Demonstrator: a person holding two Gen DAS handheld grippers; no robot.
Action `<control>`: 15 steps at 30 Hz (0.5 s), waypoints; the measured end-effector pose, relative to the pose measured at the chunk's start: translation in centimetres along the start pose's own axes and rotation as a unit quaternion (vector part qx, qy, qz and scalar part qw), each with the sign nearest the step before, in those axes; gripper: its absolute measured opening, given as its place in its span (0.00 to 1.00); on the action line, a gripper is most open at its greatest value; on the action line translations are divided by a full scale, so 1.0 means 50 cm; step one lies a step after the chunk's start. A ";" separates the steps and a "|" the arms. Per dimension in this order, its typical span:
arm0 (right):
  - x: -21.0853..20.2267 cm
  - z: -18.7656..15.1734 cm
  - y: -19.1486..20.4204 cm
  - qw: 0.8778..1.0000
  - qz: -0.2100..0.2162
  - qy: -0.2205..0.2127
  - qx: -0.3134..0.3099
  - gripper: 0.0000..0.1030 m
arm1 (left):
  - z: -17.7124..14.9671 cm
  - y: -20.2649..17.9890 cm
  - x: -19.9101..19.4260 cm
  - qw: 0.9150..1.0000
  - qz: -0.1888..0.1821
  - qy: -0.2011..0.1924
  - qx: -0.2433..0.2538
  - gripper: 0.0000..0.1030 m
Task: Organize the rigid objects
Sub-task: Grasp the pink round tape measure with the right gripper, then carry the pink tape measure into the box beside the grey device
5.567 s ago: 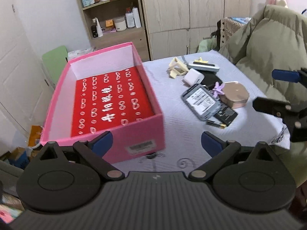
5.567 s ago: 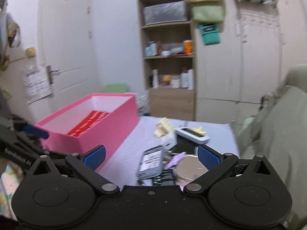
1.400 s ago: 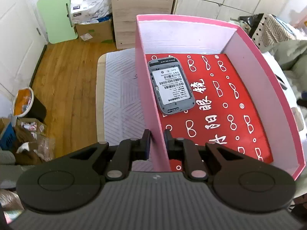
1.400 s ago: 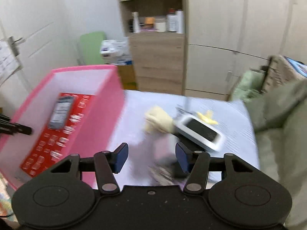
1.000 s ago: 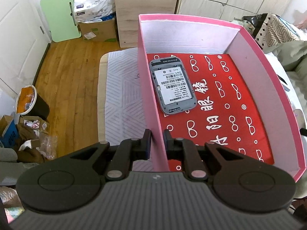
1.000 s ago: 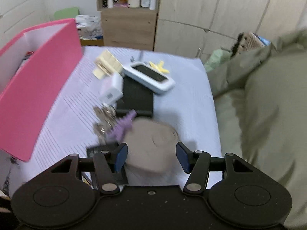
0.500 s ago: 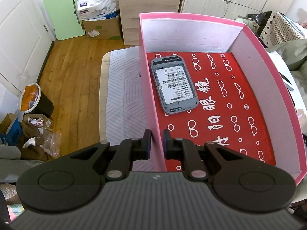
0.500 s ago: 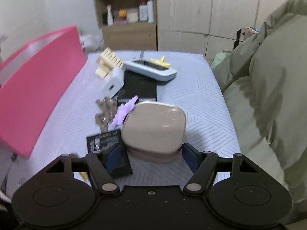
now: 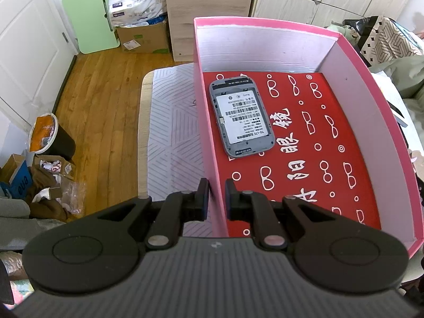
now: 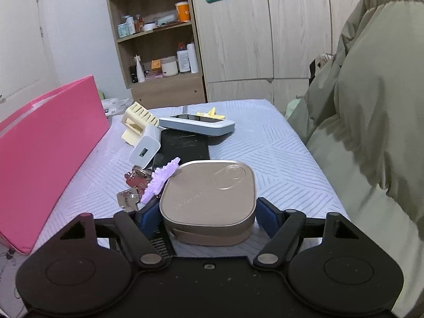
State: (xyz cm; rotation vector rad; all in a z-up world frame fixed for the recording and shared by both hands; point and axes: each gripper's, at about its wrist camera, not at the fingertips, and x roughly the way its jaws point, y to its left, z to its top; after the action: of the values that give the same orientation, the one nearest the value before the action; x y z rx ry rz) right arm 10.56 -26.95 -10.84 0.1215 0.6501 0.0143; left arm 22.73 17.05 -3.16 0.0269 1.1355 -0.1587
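pinching pink box (image 9: pixel 205 143) wall, left claw (image 9: pixel 216 198); right claw (image 10: pixel 208 216) opening, straddling tan case (image 10: pixel 209 193).

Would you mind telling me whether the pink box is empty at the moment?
Not empty. One grey device lies label-up on the red floor of the pink box; nothing else is inside.

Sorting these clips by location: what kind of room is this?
Probably a home bedroom: wooden wardrobe doors, an open shelf of toiletry bottles, and a wood floor.
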 end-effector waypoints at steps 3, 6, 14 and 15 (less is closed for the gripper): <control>-0.012 0.012 0.007 0.999 -0.022 -0.009 -0.025 0.77 | 0.000 0.000 -0.001 1.000 0.000 -0.001 0.001 0.11; -0.031 0.033 0.022 0.998 -0.028 -0.020 -0.047 0.76 | -0.001 0.000 -0.002 1.000 -0.001 -0.001 0.001 0.11; -0.027 0.078 0.070 0.989 -0.002 -0.015 -0.146 0.76 | -0.004 0.006 -0.005 1.000 -0.006 -0.005 -0.004 0.11; -0.025 0.079 0.071 0.989 0.002 -0.013 -0.148 0.76 | -0.004 0.007 -0.007 1.000 -0.007 -0.005 -0.006 0.11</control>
State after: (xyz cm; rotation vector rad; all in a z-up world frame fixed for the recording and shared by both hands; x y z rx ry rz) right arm 12.07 -23.94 -6.55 -0.1638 0.6149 0.1134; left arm 22.45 17.46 -2.97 0.0071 1.1276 -0.1646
